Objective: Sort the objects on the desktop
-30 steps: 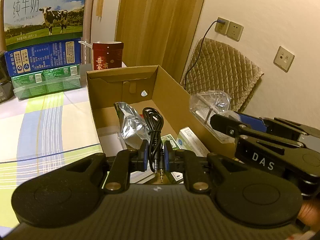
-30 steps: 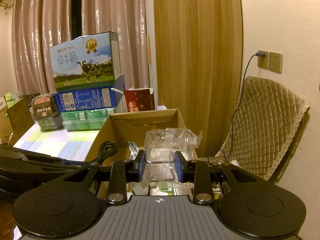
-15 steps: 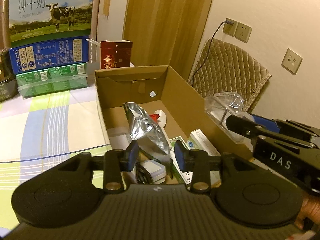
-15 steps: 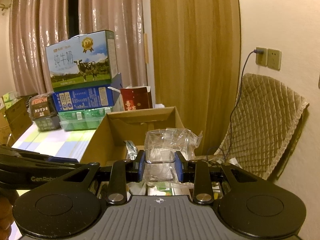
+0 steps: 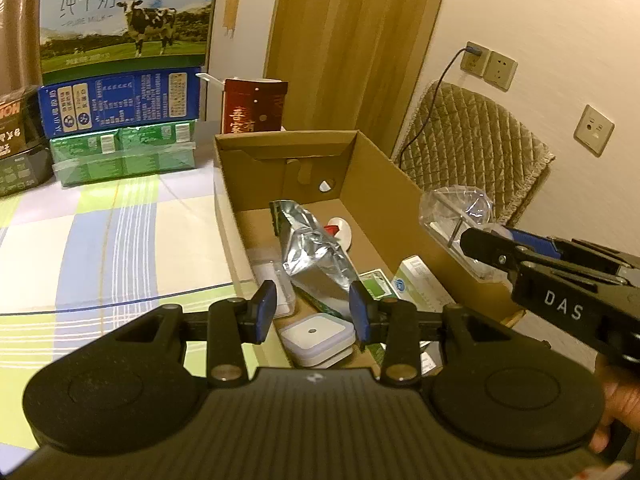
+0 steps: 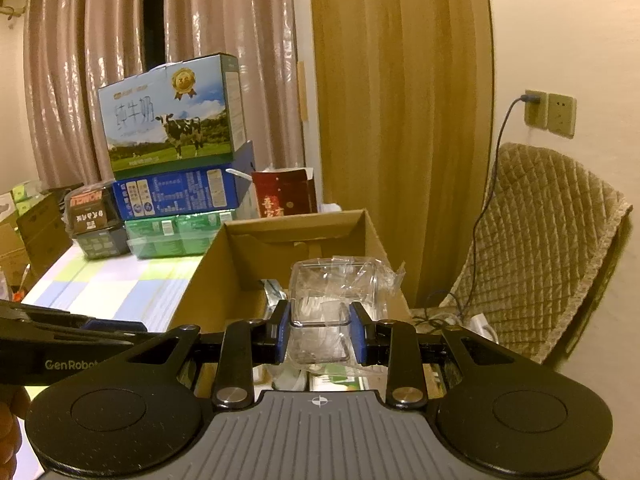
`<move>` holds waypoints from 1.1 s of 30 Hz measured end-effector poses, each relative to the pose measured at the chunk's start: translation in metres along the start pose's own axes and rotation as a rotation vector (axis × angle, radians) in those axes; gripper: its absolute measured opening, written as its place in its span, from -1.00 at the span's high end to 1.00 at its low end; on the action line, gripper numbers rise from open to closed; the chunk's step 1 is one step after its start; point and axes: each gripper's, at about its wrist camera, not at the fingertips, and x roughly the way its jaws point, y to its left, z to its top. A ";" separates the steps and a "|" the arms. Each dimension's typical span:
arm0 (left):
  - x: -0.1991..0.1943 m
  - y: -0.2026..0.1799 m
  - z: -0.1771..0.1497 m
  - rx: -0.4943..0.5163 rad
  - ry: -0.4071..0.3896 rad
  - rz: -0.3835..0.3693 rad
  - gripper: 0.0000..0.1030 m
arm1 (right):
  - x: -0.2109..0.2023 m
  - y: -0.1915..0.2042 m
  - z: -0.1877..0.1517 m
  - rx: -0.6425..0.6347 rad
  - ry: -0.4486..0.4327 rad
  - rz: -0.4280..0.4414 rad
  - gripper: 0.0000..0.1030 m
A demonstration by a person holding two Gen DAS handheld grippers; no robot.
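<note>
Mostly sorted: foil pouch [image 5: 316,248], white square case [image 5: 316,336], cartons already inside cardboard box [image 5: 384,184]. Left gripper [image 5: 312,312] parted, empty. Right gripper [image 6: 320,334] clamping clear plastic container [image 6: 334,304] (not yet dropped in).

Both cameras are riding on the tongs and looking forward along the fingers, tilted downward. The left wrist view is sitting close above the near end of the cardboard box [image 5: 384,184], peering steeply into it, with the checked surface [image 5: 120,232] spreading to its left. The right wrist view is sitting at the box's [image 6: 296,236] right near corner, facing flatter toward the far curtains [image 6: 80,80]. Both views are sharing the box, the stacked milk cartons [image 5: 124,20] [image 6: 172,120] at the far left, the wall socket [image 5: 488,65] [image 6: 550,114] and the quilted chair [image 5: 472,140] [image 6: 540,240] at the right.
</note>
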 end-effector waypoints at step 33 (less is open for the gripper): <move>-0.061 -0.016 -0.035 0.000 -0.015 0.057 -0.98 | -0.083 -0.023 -0.015 0.072 0.077 -0.006 -0.96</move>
